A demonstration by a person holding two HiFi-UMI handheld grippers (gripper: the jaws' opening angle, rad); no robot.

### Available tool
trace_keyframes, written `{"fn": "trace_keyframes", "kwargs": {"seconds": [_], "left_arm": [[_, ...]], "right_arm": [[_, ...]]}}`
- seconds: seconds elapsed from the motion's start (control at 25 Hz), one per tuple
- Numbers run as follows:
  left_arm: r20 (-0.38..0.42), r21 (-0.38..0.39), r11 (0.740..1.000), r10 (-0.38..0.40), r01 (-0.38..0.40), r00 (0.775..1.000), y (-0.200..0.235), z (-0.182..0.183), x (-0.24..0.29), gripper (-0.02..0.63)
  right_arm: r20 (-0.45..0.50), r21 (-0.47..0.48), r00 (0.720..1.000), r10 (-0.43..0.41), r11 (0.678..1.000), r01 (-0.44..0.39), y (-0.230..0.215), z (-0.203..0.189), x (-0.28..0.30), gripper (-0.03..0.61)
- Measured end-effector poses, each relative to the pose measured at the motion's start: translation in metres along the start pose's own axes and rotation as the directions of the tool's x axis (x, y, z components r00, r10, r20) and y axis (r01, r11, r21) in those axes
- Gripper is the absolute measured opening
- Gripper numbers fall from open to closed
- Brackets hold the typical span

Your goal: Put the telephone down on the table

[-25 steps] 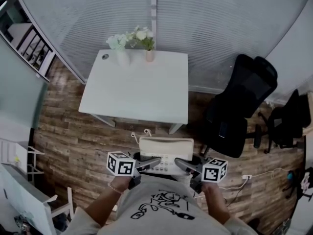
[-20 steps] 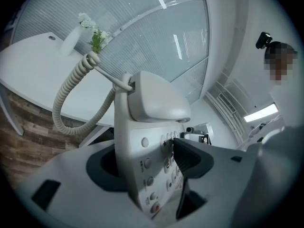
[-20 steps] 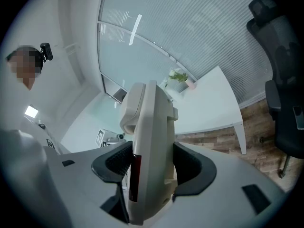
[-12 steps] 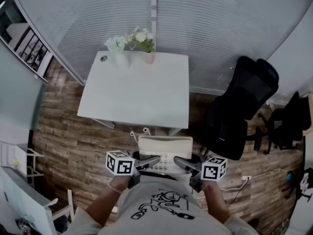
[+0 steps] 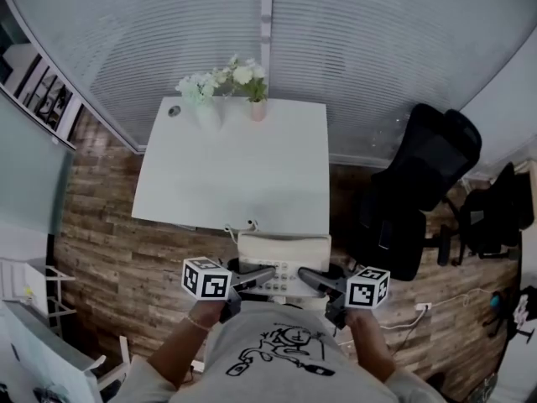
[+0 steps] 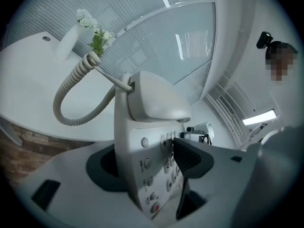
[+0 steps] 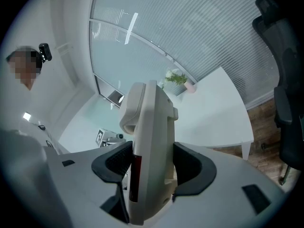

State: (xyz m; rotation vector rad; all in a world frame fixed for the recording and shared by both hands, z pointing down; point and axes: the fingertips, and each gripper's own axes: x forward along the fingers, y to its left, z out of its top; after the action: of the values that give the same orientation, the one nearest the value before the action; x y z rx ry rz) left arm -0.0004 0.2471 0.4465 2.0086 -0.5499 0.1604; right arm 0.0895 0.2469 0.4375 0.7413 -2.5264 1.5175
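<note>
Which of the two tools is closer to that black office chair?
Right. The right tool grips the telephone on the side facing the chair; the left tool grips its opposite side, farther away.

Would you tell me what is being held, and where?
A cream corded desk telephone, clamped: left hand-held gripper on its left side, right hand-held gripper on its right.

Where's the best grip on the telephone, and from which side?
Telephone: take the base by its two side edges, one claw from each side, as the left claw and right claw do now. The base is thin and flat there. The handset and coiled cord sit at the far end, clear of both.
</note>
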Motion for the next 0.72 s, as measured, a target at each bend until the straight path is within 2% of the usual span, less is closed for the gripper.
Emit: {"fn": "trace_keyframes", "kwargs": {"seconds": [0.72], "left_arm": [[-0.019,-0.012,1.000,-0.029,0.029,0.999,0.070,0.095,-0.028,0.288]], "right_arm": [[0.004,0.008,1.000,-0.031,0.999,0.031,-0.006,0.074,0.095,0.281]]}}
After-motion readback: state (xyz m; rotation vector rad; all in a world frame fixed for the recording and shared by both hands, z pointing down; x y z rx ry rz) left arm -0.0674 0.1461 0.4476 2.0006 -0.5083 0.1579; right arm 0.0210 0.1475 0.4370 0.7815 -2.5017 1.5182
